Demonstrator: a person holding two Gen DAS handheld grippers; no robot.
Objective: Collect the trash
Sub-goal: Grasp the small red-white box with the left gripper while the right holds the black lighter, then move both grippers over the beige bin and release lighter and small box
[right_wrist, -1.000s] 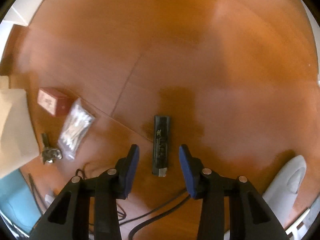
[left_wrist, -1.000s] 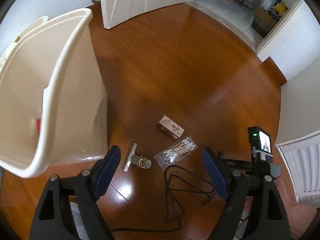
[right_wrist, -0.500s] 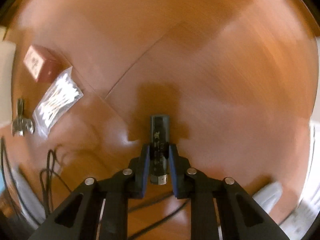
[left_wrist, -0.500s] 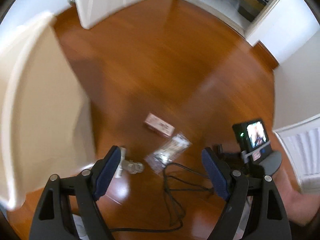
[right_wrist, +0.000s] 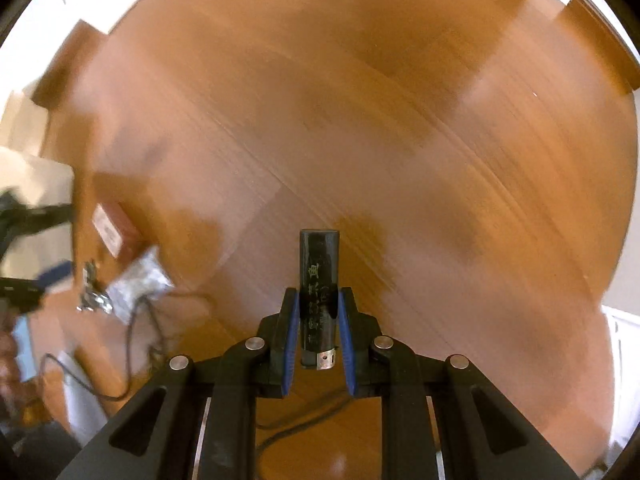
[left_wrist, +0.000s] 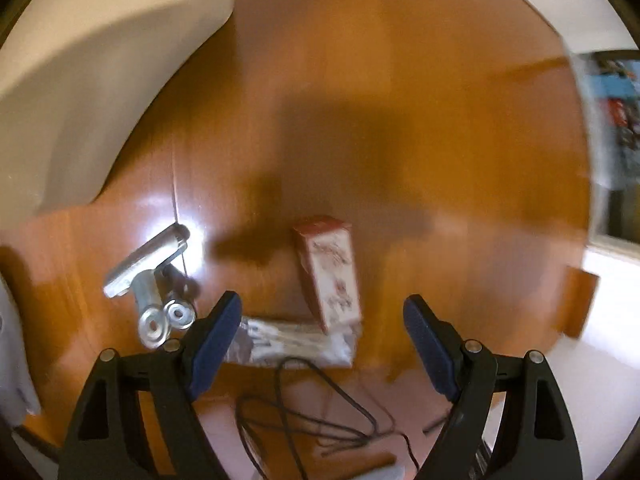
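Nearest us, the right gripper (right_wrist: 318,320) clamps a dark lighter (right_wrist: 319,280) lengthwise between its blue pads, lifted off the wood floor (right_wrist: 400,120). The left gripper (left_wrist: 322,334) hangs with jaws spread wide and holding nothing over a swab bag (left_wrist: 296,342) and, just beyond, a red-and-white box (left_wrist: 330,272) (both blurred). A metal clip (left_wrist: 154,280) lies left; the cream bin (left_wrist: 80,100) stands farthest.
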